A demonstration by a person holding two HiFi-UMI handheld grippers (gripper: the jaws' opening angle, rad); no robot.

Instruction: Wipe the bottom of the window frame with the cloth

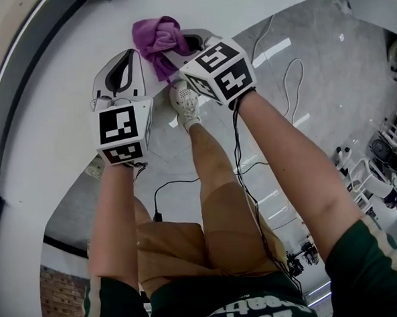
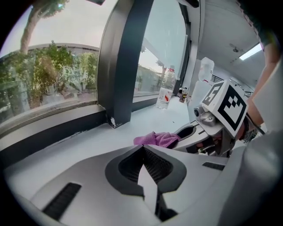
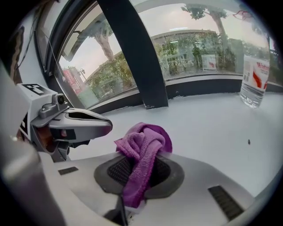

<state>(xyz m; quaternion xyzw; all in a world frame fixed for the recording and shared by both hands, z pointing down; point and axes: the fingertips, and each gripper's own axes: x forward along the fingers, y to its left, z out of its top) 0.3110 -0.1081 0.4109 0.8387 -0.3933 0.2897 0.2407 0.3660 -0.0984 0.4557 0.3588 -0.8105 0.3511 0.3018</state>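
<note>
Clamping cloth (image 3: 146, 137) lengthwise in right hand-held gripper (image 3: 142, 155), bunched end pointing toward window frame (image 3: 199, 87); holding left hand-held gripper (image 2: 142, 148) closed, empty.

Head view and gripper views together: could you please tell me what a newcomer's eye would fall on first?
The purple cloth, pinched in the right gripper over the white sill. Beside it on the left is the left gripper, shut and empty, and a dark window post rises behind.
</note>
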